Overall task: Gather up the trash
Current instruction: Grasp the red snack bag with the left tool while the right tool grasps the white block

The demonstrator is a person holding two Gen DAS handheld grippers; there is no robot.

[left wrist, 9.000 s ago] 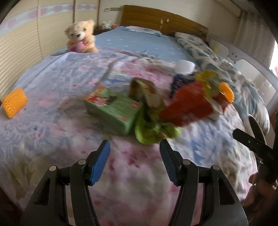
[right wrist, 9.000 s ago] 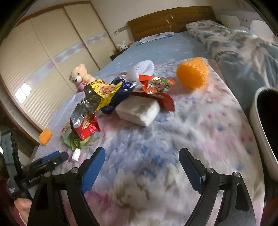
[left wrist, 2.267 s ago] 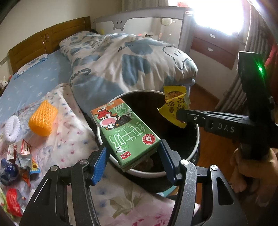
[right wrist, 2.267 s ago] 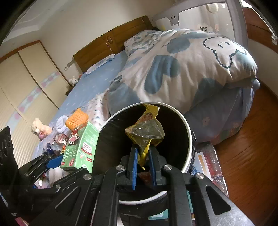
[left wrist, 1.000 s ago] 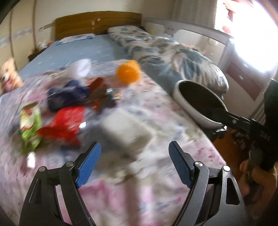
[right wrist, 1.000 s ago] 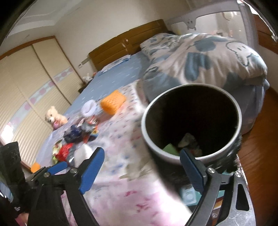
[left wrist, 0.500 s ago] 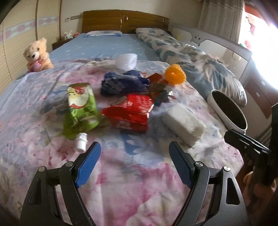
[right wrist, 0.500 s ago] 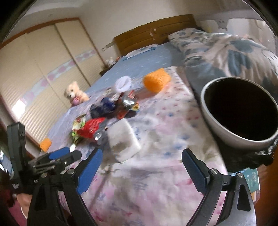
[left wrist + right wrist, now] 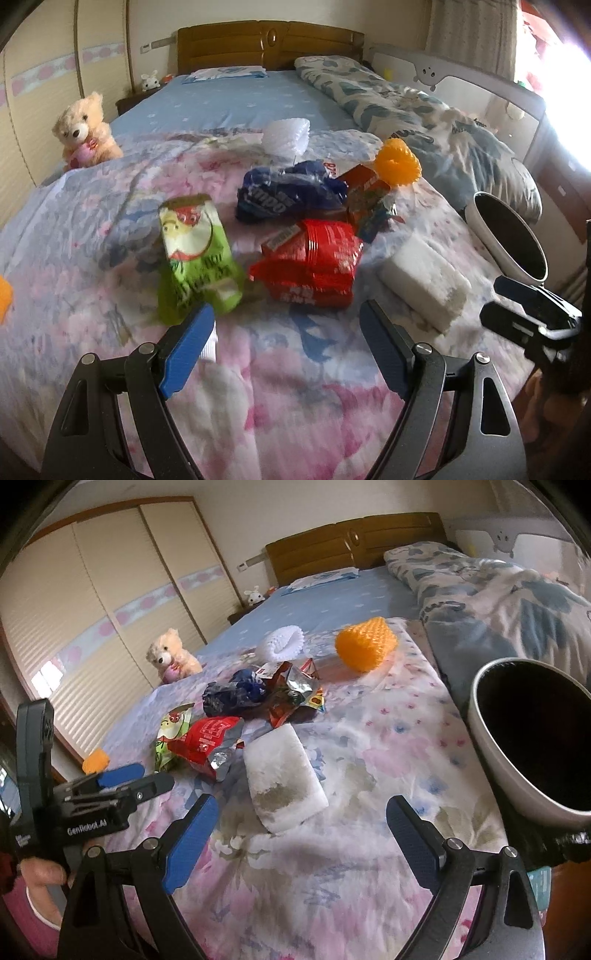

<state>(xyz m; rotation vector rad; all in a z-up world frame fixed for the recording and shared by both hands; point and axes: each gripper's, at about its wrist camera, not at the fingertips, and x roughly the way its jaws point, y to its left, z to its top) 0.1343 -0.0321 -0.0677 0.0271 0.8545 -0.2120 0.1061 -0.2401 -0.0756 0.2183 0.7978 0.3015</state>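
Hovering over the flowered bedspread (image 9: 92,229), the left gripper (image 9: 286,343) stood wide and empty; the green pouch (image 9: 195,258) and red wrapper (image 9: 314,262) lay just beyond it, so pinching a flat edge seemed wisest. On the blue bag (image 9: 288,192) only "mpo" could be read.

From the right wrist, the right gripper (image 9: 301,834) gaped empty before the white block (image 9: 282,775), the bin (image 9: 491,738) close beside. "GenRobot.AI" marked the other gripper.
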